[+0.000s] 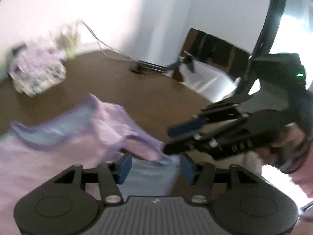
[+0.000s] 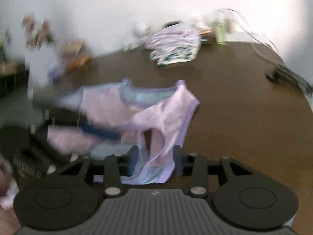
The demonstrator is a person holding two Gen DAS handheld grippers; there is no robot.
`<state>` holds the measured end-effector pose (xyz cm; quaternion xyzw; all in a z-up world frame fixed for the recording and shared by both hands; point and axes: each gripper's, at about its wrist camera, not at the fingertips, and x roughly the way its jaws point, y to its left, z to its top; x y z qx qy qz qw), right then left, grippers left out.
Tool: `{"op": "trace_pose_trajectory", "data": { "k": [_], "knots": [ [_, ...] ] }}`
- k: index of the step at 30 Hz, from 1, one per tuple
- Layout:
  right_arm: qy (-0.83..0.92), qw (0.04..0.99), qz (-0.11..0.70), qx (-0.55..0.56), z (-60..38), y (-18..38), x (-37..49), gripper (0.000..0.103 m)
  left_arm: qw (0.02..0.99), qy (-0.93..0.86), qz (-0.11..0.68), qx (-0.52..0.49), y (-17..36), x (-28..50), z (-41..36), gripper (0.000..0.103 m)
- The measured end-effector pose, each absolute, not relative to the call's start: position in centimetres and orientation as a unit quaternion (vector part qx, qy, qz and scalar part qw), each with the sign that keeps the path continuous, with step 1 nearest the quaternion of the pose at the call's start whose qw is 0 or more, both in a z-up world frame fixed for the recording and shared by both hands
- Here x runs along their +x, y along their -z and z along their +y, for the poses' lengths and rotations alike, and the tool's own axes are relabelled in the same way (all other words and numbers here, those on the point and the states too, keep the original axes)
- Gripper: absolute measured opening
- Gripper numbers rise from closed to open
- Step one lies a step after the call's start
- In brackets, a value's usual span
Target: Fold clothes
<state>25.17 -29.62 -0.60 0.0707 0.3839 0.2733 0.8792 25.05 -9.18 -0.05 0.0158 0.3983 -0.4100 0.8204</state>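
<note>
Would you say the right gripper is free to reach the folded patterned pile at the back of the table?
Probably yes: bare brown table lies between the right gripper and the patterned pile, though the lilac garment drapes between its open fingers.

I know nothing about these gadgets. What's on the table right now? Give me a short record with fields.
surface: brown wooden table
garment being folded: pink garment with lilac trim and blue lining, lying crumpled
left gripper: jaws apart, blue fabric between them, not pinched
right gripper: jaws apart, a garment edge hanging between them
far side: patterned clothes pile, green cup, cables
image quality: blurred
</note>
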Motion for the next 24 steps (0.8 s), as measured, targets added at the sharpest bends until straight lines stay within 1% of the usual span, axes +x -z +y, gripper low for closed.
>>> {"op": "trace_pose_trajectory", "data": {
  "k": [2,4,7,8,9,11,14,18,24],
  "knots": [
    [-0.261,0.877,0.387,0.118,-31.8,0.9,25.4,0.038,0.804,0.408,0.432,-0.026,0.7,25.7,-9.9,0.054],
    [-0.253,0.874,0.394,0.131,-32.9,1.5,25.7,0.037,0.796,0.391,0.459,-0.056,1.4,26.4,-10.6,0.054],
    [-0.252,0.87,0.4,0.138,-33.8,2.5,25.8,0.037,0.799,0.359,0.477,-0.071,2.1,27.3,-11.6,0.045],
    [-0.259,0.868,0.4,0.139,-33.7,2.6,25.8,0.037,0.8,0.35,0.482,-0.077,2.2,27.6,-11.8,0.035],
    [-0.266,0.866,0.4,0.139,-33.7,2.8,25.7,0.034,0.8,0.341,0.486,-0.084,2.4,27.9,-11.9,0.02],
    [-0.279,0.862,0.4,0.137,-33.5,3.0,25.5,0.033,0.804,0.325,0.488,-0.092,2.5,28.3,-11.9,0.003],
    [-0.296,0.856,0.402,0.138,-33.4,3.3,25.6,0.033,0.818,0.318,0.47,-0.093,2.2,27.9,-11.3,0.002],
    [-0.312,0.841,0.415,0.152,-33.2,3.9,26.8,0.033,0.825,0.328,0.445,-0.12,1.6,27.1,-9.8,0.001],
    [-0.352,0.796,0.444,0.213,-33.1,5.5,29.0,0.032,0.823,0.332,0.429,-0.17,1.2,26.7,-8.4,0.001]
  ]
}}
